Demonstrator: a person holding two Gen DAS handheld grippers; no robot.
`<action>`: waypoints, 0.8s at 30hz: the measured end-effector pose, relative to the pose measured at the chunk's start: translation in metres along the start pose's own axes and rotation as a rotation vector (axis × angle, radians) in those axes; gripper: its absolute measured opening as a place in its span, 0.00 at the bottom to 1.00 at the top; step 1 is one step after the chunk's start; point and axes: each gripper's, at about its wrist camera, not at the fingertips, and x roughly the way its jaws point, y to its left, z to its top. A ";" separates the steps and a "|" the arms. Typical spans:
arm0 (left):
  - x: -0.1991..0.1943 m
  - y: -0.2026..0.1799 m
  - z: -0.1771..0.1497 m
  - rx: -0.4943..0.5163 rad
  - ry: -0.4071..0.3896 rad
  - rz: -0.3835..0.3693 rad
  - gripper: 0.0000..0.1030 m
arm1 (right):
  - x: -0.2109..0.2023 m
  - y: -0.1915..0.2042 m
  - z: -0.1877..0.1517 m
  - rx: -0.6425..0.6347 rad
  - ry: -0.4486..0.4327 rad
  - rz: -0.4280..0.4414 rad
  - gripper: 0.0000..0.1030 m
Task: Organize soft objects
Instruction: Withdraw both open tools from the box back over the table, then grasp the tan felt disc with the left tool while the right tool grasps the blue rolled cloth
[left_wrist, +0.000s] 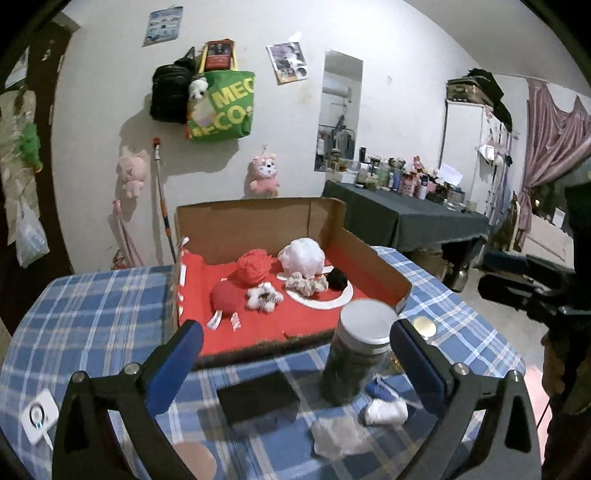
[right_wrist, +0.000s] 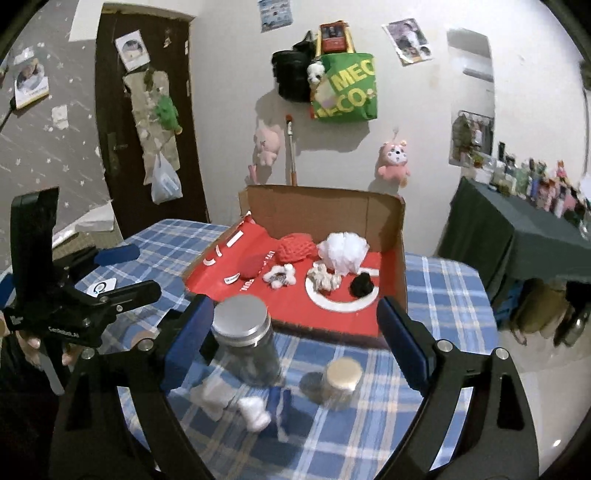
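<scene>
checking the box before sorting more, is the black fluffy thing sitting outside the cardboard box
No, the black fluffy ball lies inside the cardboard box, on its red lining beside the beige scrunchie.

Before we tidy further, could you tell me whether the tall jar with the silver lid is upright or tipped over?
Upright. The tall jar stands on the checked tablecloth with its silver lid on top, facing up.

We see the left gripper (left_wrist: 295, 350) spread wide above the blue plaid tablecloth (left_wrist: 92, 314), holding nothing, before the red-lined cardboard box (left_wrist: 258, 221) of soft toys.
</scene>
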 end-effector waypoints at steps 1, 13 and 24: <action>-0.003 -0.001 -0.008 -0.008 0.000 0.006 1.00 | -0.001 0.000 -0.006 0.009 -0.001 -0.006 0.88; 0.008 0.004 -0.083 -0.040 0.088 0.091 1.00 | 0.032 -0.004 -0.097 0.029 0.117 -0.116 0.88; 0.021 0.041 -0.122 -0.112 0.193 0.188 1.00 | 0.070 -0.010 -0.139 0.056 0.256 -0.090 0.88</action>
